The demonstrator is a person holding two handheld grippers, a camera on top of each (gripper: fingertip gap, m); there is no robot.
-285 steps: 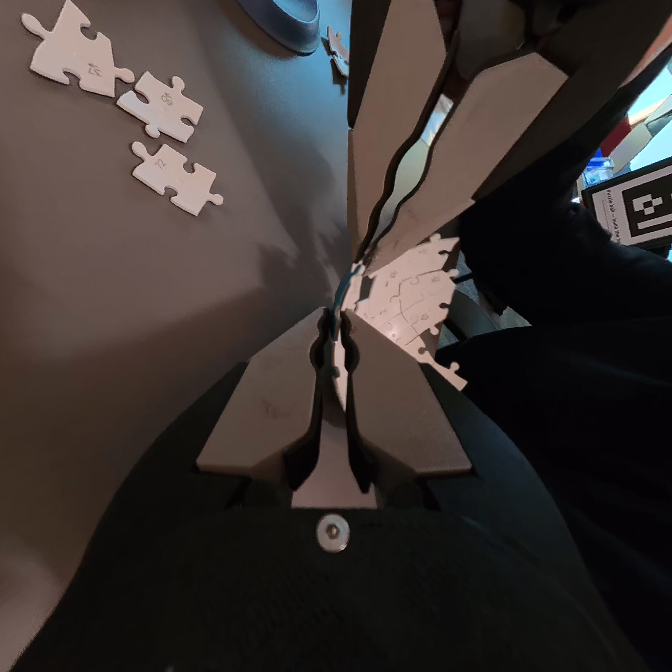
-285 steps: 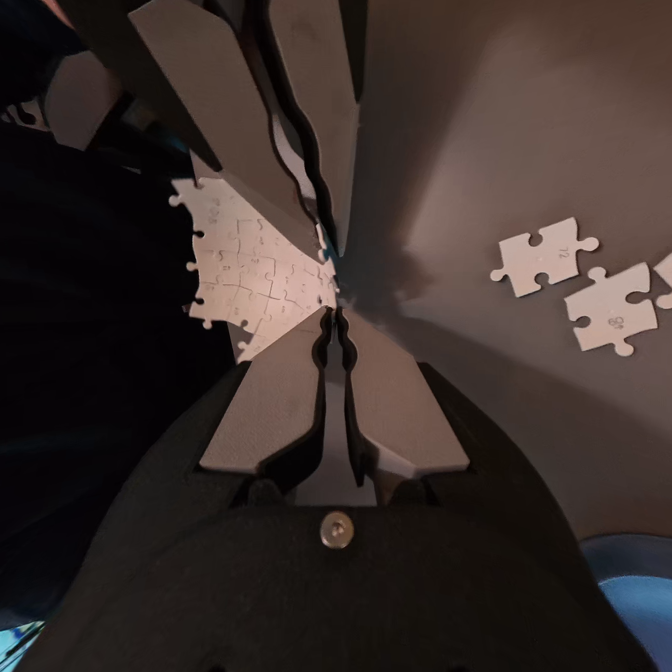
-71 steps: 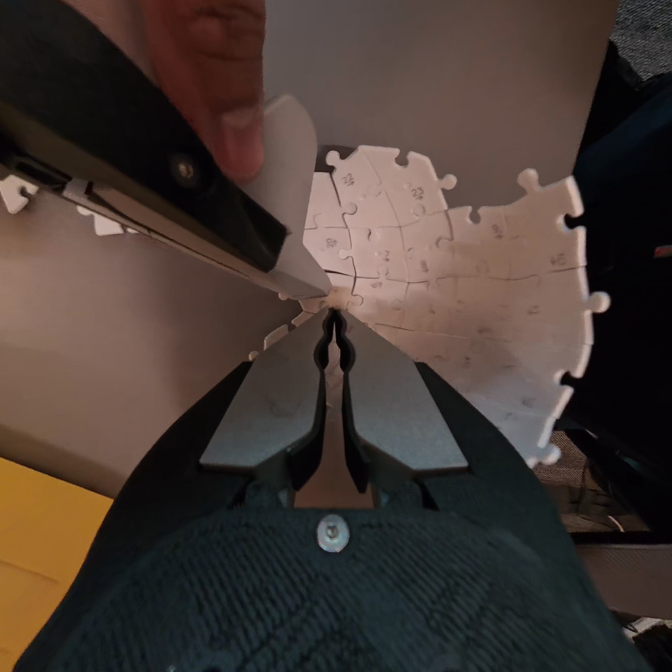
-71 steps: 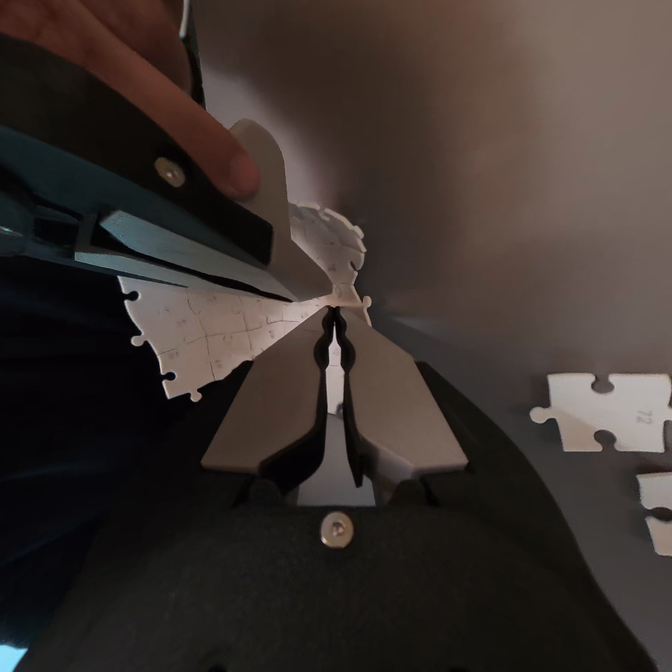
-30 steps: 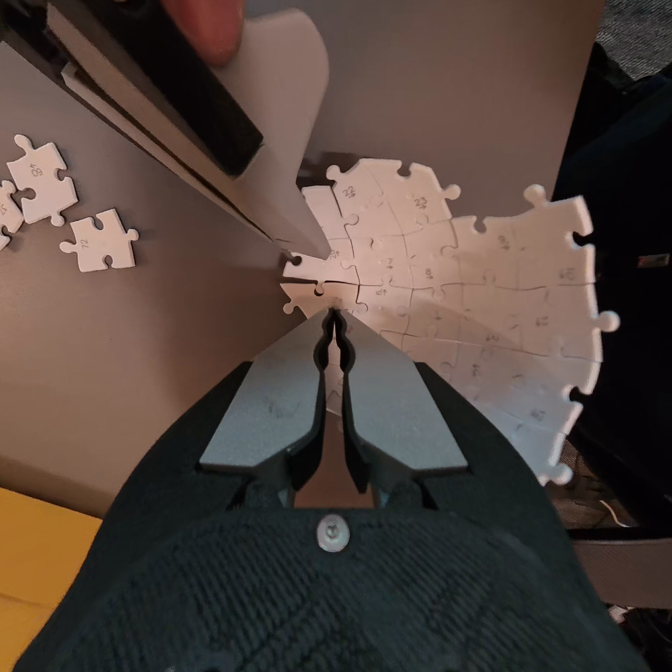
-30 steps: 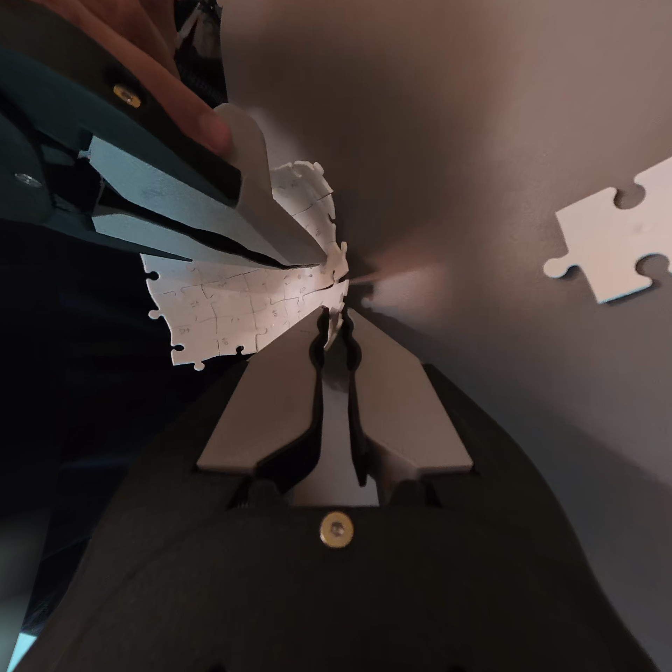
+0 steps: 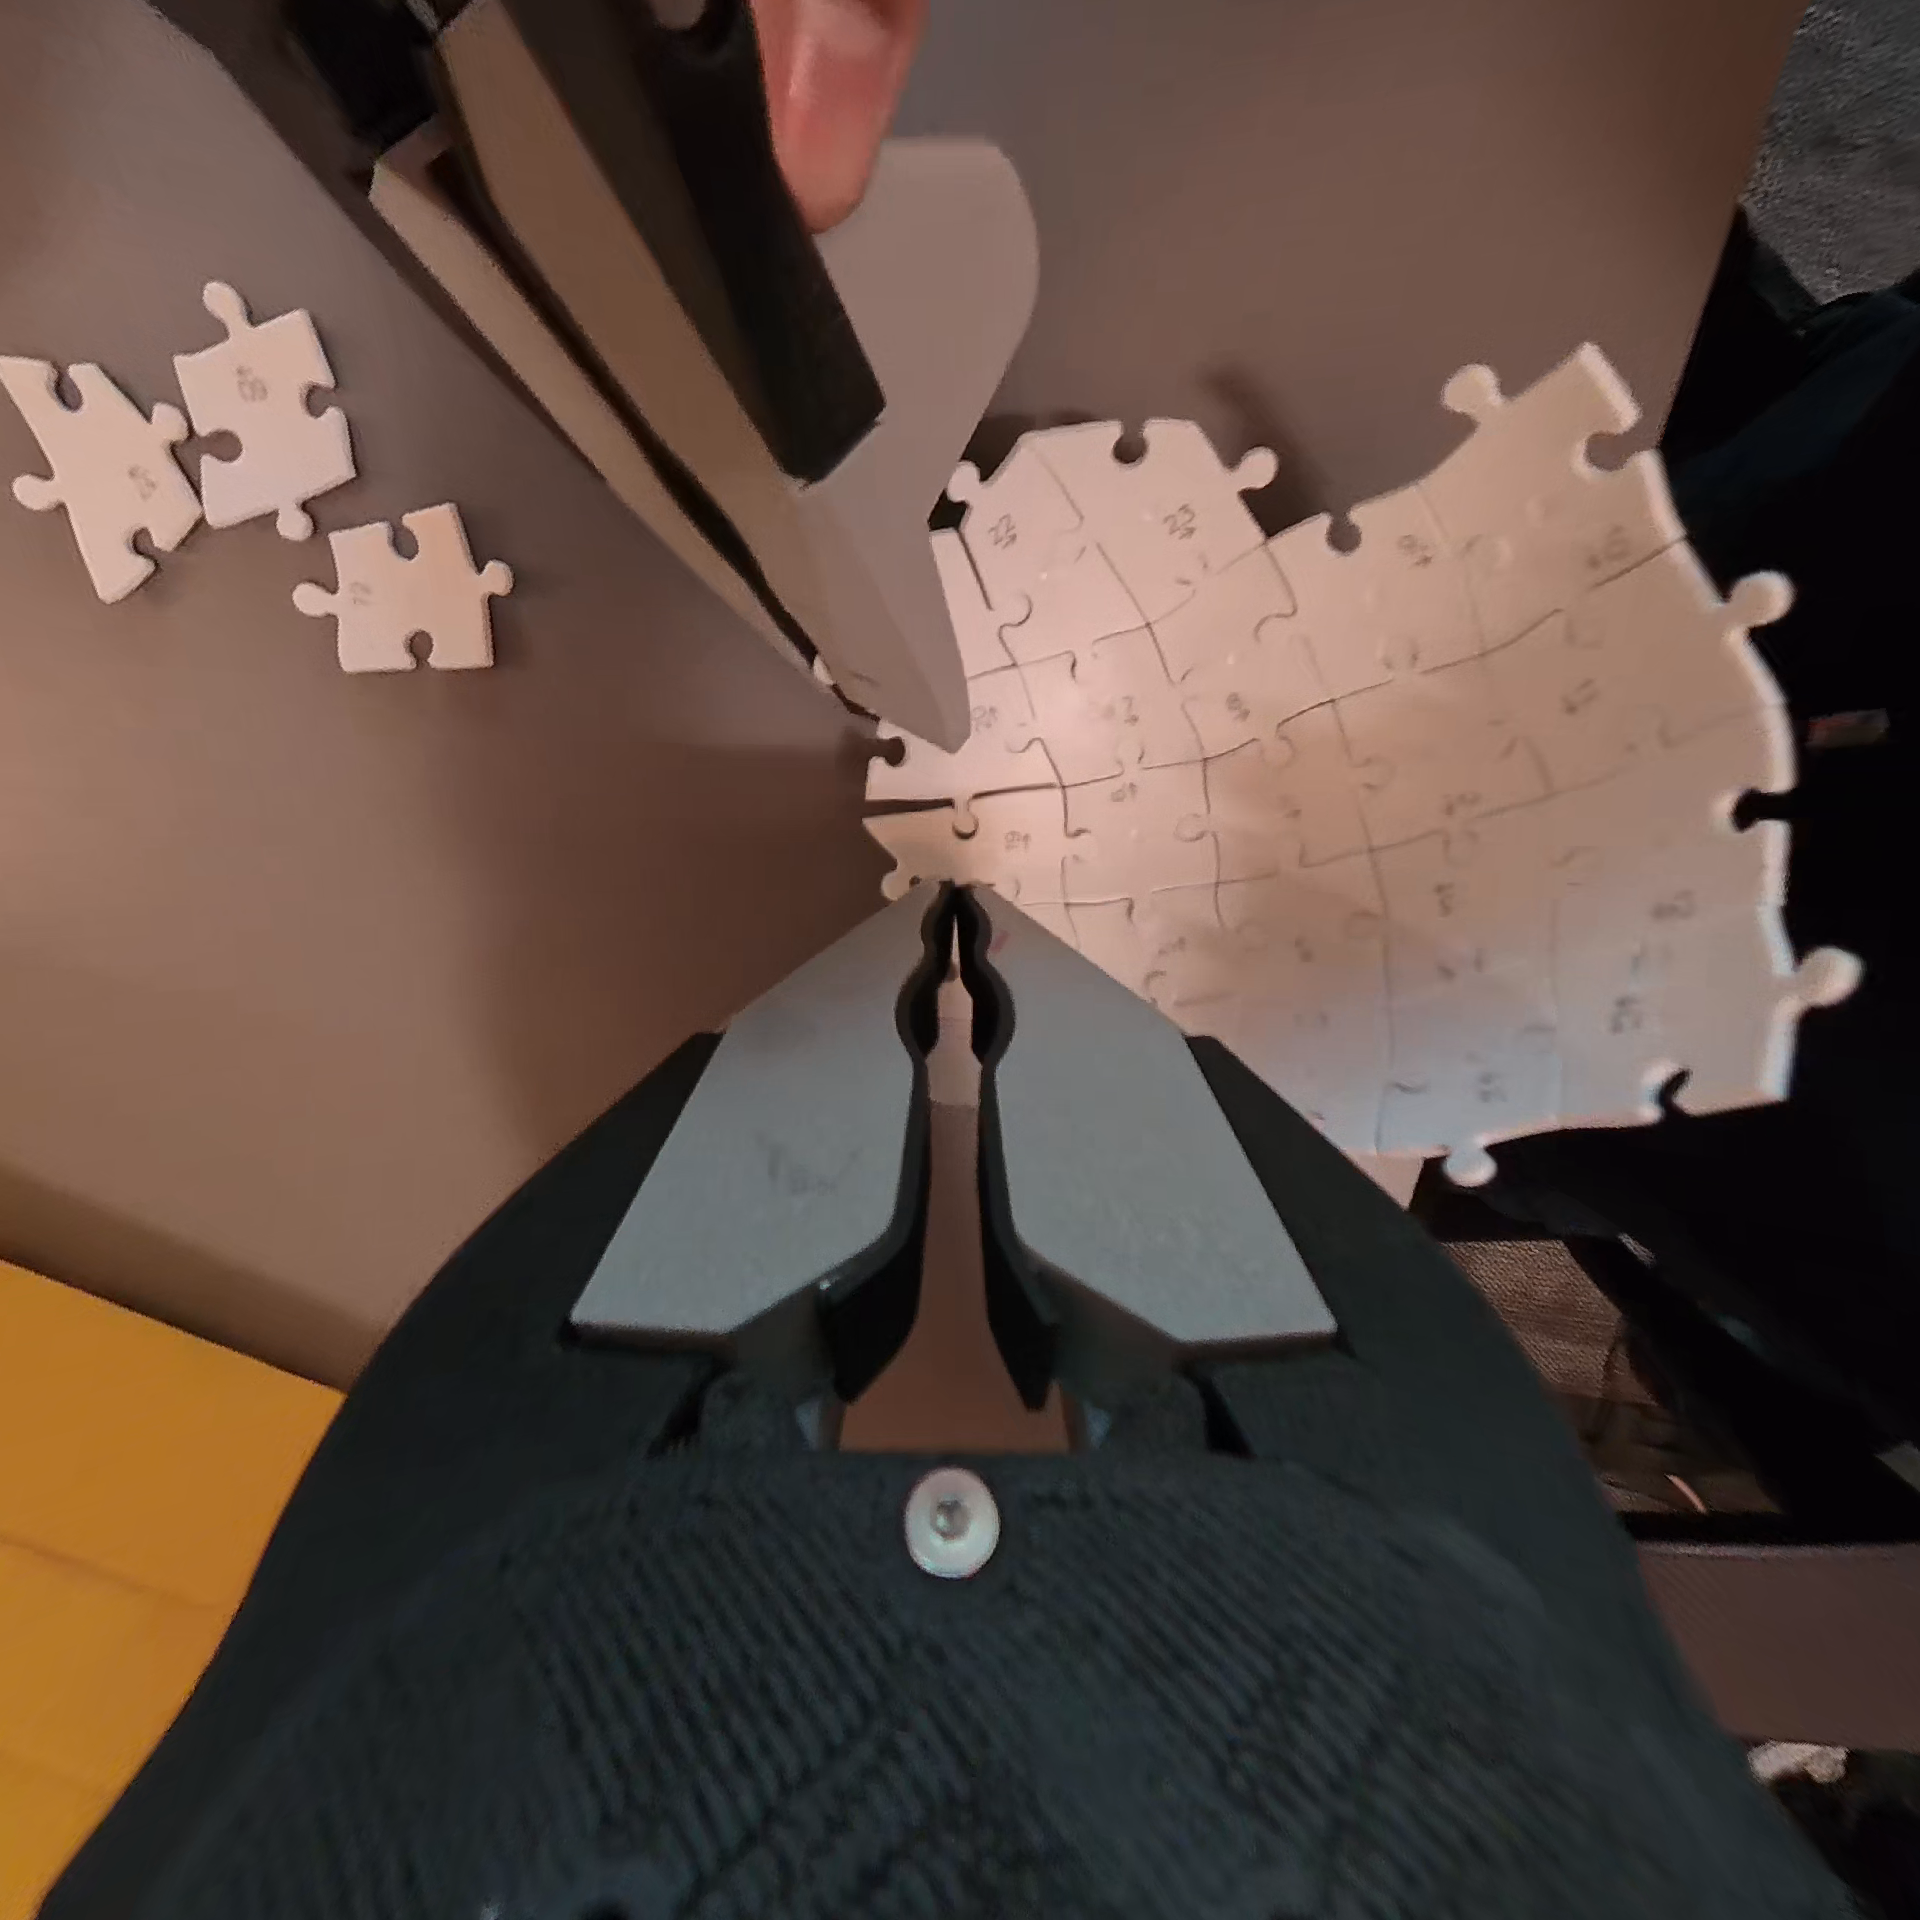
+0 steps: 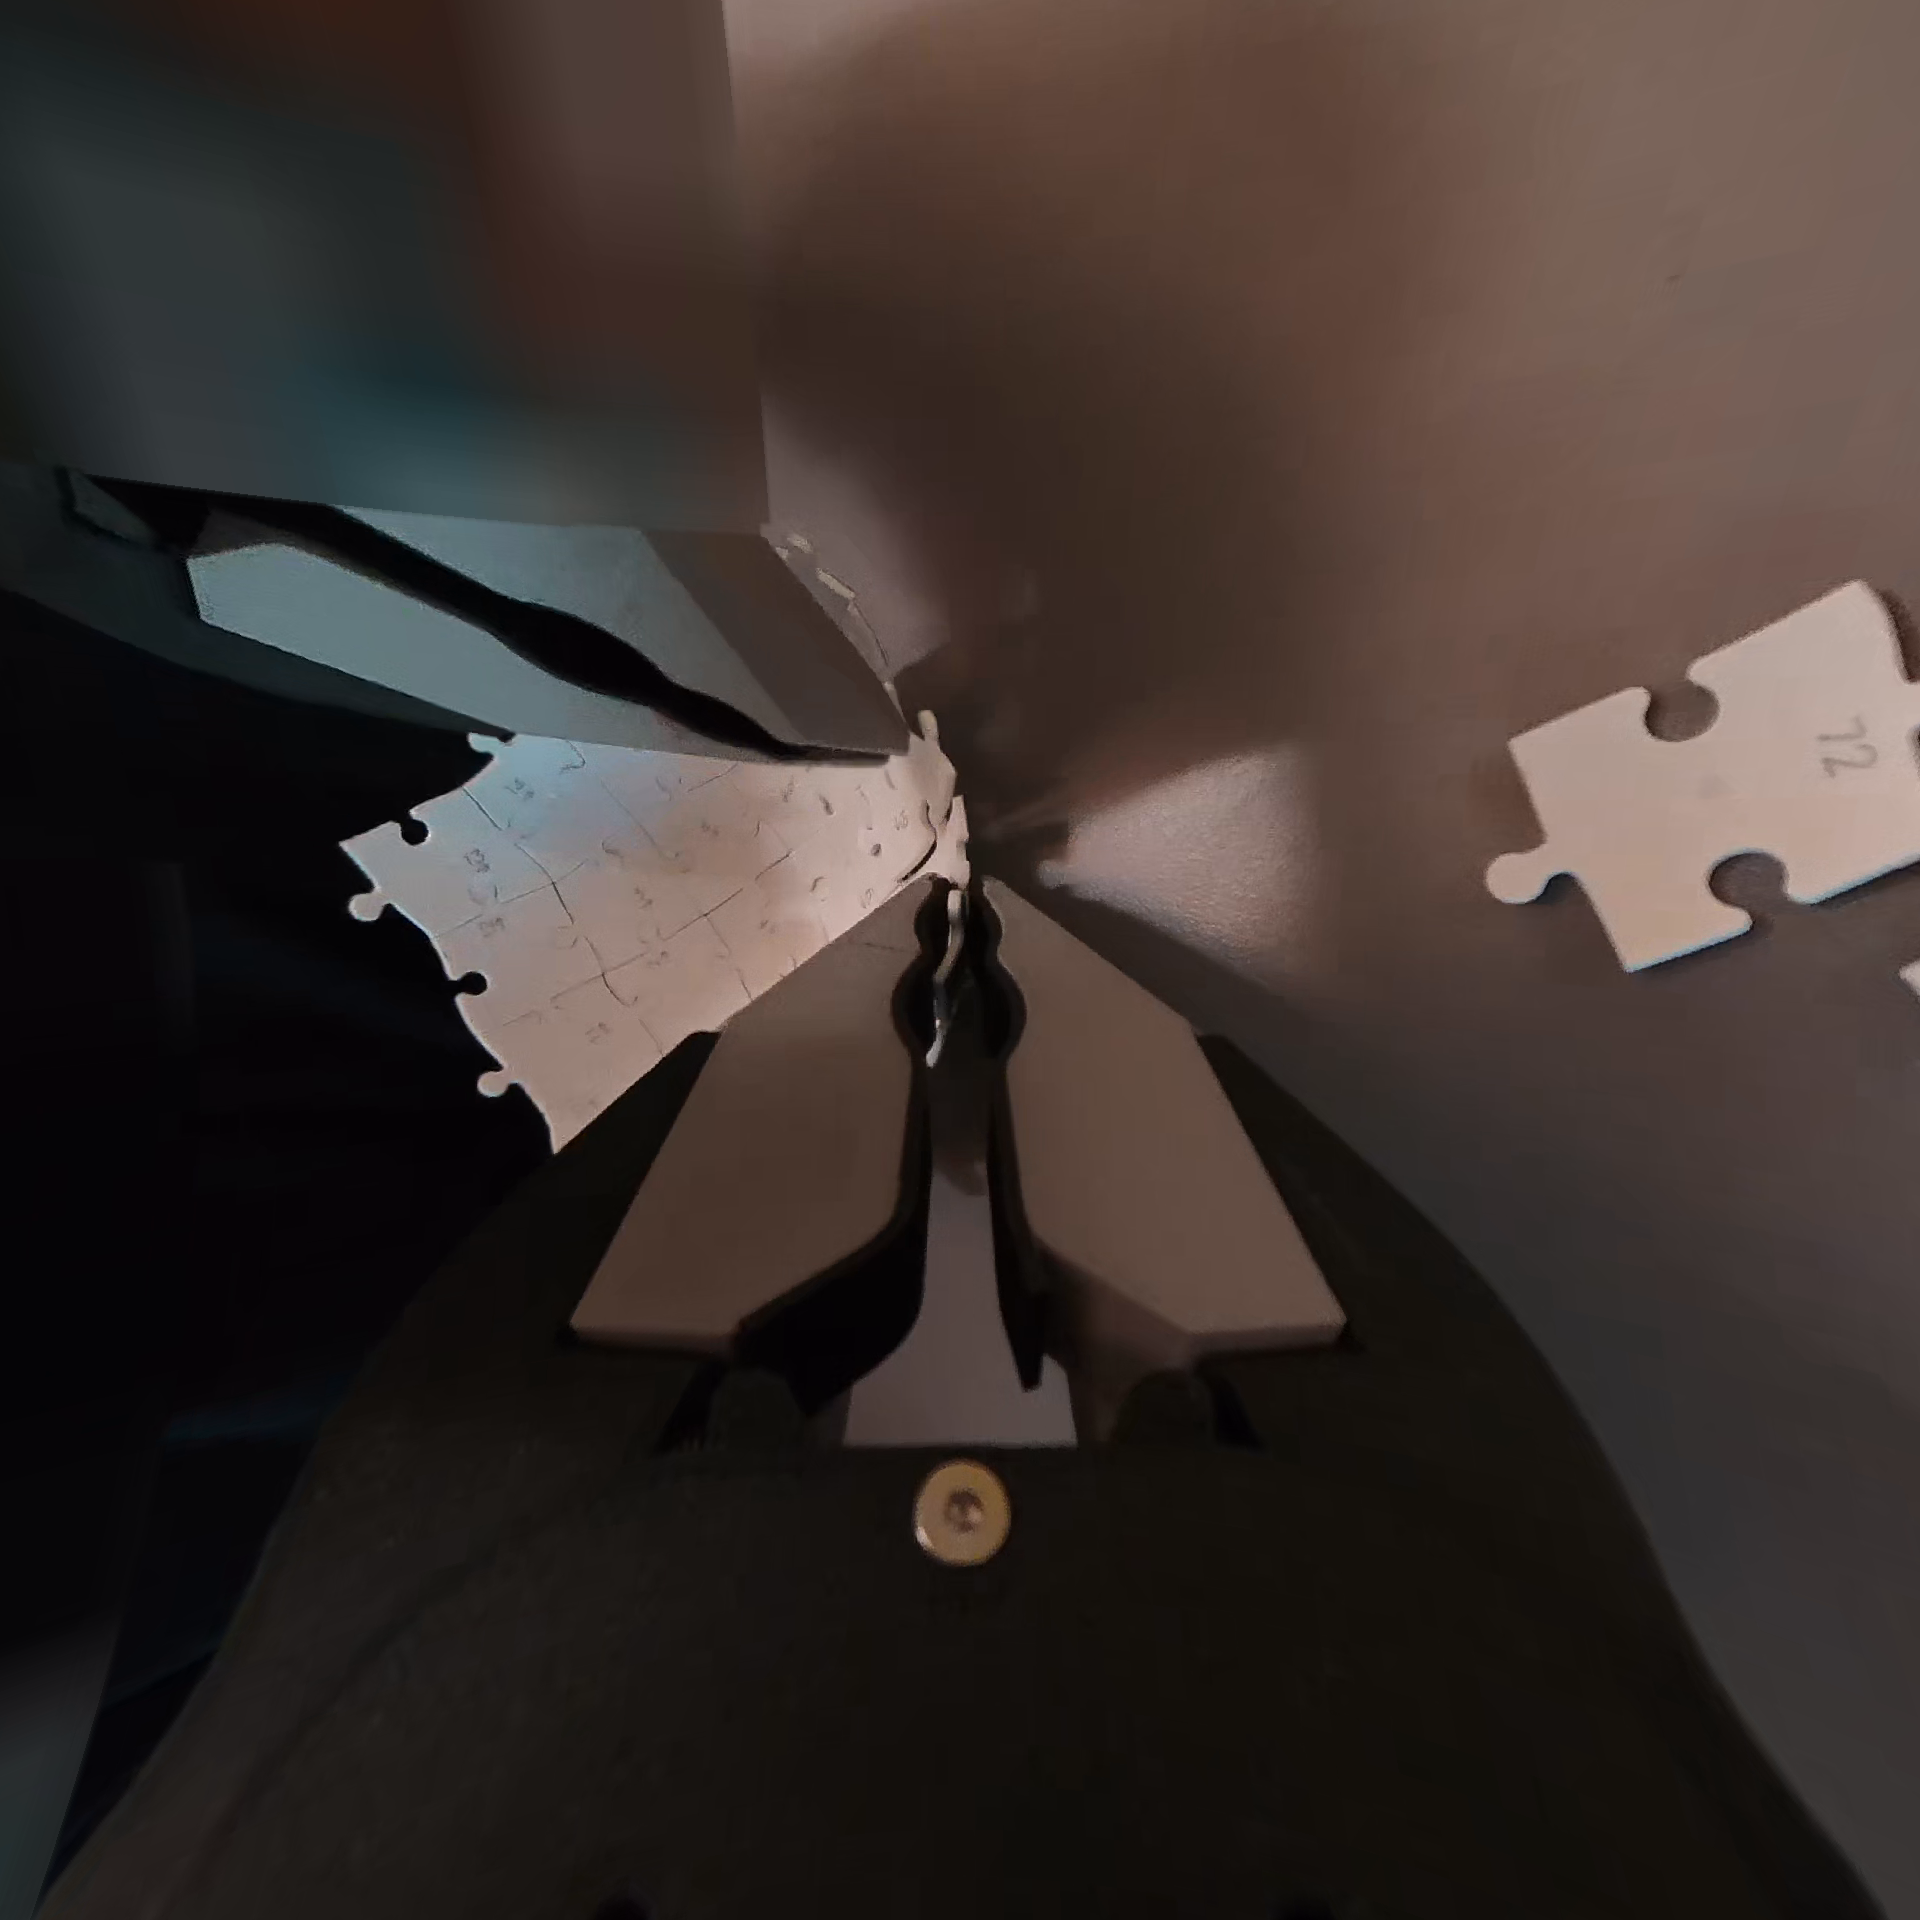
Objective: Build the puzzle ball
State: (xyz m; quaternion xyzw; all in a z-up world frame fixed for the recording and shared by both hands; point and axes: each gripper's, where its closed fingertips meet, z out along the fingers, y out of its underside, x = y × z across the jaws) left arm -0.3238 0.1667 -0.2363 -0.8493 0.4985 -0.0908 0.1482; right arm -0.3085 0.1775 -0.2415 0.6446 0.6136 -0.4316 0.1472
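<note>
The partly built puzzle ball (image 7: 1351,790) is a curved white shell of joined pieces, held above the grey table (image 7: 312,935). My left gripper (image 7: 954,889) is shut on the shell's near edge. My right gripper (image 7: 930,727) comes in from the upper left and pinches an edge piece just beside it. In the right wrist view, my right gripper (image 8: 961,896) is shut on the shell's rim (image 8: 644,883), with a thin white piece edge between its fingers. The left gripper (image 8: 883,732) reaches in from the left onto the same rim.
Three loose white pieces (image 7: 265,436) (image 7: 94,488) (image 7: 405,592) lie on the table at the upper left. One of them (image 8: 1714,800) shows at the right in the right wrist view. A yellow surface (image 7: 125,1403) lies at the lower left. A person's finger (image 7: 831,125) rests on the right gripper. The grippers are tip to tip, or close to it.
Both grippers have kept their hold on the shell's edge. Since a second ago the right gripper has swung more upright in the left view, and more loose pieces have come into view.
</note>
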